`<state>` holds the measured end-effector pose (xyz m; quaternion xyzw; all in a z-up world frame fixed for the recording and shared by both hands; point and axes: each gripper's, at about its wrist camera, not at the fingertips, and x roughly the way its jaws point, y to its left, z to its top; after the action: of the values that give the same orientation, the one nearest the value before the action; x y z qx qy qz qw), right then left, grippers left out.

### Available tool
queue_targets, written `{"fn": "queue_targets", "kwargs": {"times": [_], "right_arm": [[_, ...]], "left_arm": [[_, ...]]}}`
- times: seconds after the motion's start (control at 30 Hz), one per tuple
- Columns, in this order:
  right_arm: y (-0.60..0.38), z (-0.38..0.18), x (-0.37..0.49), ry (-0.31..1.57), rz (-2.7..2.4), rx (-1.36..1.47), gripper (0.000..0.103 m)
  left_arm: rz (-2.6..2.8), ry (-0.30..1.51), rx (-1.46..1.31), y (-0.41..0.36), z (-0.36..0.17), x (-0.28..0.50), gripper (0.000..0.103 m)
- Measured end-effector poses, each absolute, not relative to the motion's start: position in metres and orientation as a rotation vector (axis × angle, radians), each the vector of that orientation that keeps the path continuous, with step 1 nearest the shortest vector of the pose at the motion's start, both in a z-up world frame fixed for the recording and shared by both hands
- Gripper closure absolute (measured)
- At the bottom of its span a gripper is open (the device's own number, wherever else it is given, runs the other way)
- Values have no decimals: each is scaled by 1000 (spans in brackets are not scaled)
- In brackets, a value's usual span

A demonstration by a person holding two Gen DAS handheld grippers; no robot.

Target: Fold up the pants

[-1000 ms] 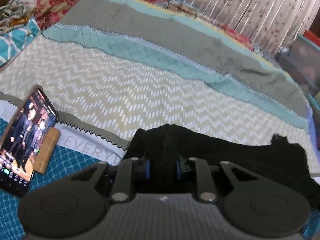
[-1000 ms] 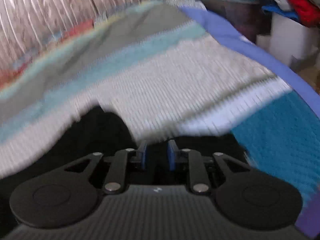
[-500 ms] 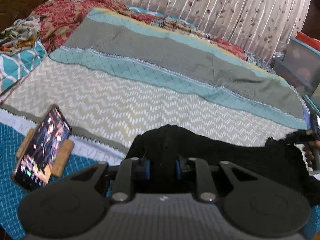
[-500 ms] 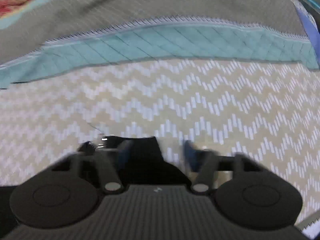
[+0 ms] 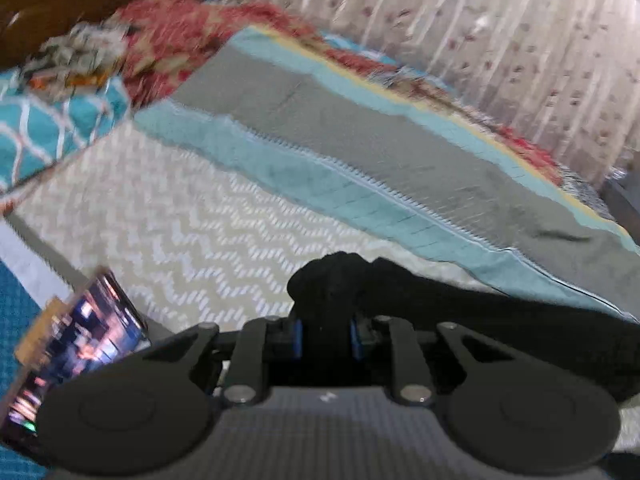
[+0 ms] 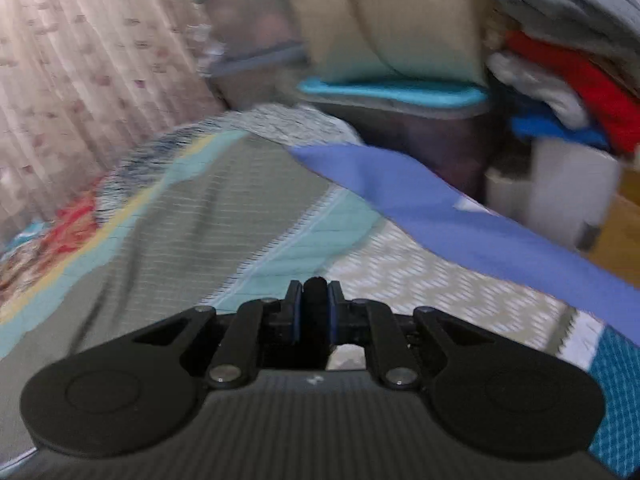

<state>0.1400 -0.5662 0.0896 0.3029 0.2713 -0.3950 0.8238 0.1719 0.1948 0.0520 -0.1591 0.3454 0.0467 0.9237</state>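
Bedding is filling both views: a bed (image 5: 208, 216) spread with a quilt in bands of cream zigzag, teal and grey is stretching away ahead of the fingers, and a leaf-print curtain (image 5: 500, 52) is hanging beyond its far edge. In the right wrist view a stack of folded laundry and storage bins (image 6: 560, 92) is sitting past the bed's blue-edged corner, though motion blur is hiding the details.

Black pants (image 5: 500, 320) are draping across the cream band, running from between the left fingers off toward the right of that view. The left gripper (image 5: 325, 338) is clenching a bunched end of the fabric, which is puffing up in a soft lump just above the blue pads. The right gripper (image 6: 315, 312) is pinching a thin black fold of the same cloth, its fingers nearly meeting around it; the rest of the garment is lying out of that camera's sight, below the fingers.

Judging by the sag and bunching, the pants are handling as light, limp cloth that is taking no shape of its own, so a grip near the corners or along the waistband and hem would likely be keeping the edges aligned; a mid-panel pinch risks letting the layers slide apart.

To the left of the left fingers, a phone (image 5: 80, 344) on a wooden stand is showing a lit screen.
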Motion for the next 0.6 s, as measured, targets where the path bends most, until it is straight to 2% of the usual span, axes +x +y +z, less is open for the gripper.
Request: {"fn": "queue_targets", "kwargs": {"times": [0.2,0.27,0.3,0.33,0.4,0.5,0.6], "right_arm": [[-552,3,143,816,-889,604,87],[-549,-19,132,835,-898,621,85],[-551,-21,121,800,-885,642,83],[-554,-19,114,776,-878,660,72],[-558,-7,110,745,-923,649,59],[-550,24,116,652,-900,532,59],[-542,28,150,724,-752,513,59]], "left_arm": [[159,830,-186,178,11,204,85],[154,838,-178,179,10,206,85],[145,835,-183,179,13,205,85],[137,833,-186,181,15,204,85],[126,832,-186,181,19,203,85],[121,827,-175,178,20,202,85],[124,815,-163,173,22,201,85]]}}
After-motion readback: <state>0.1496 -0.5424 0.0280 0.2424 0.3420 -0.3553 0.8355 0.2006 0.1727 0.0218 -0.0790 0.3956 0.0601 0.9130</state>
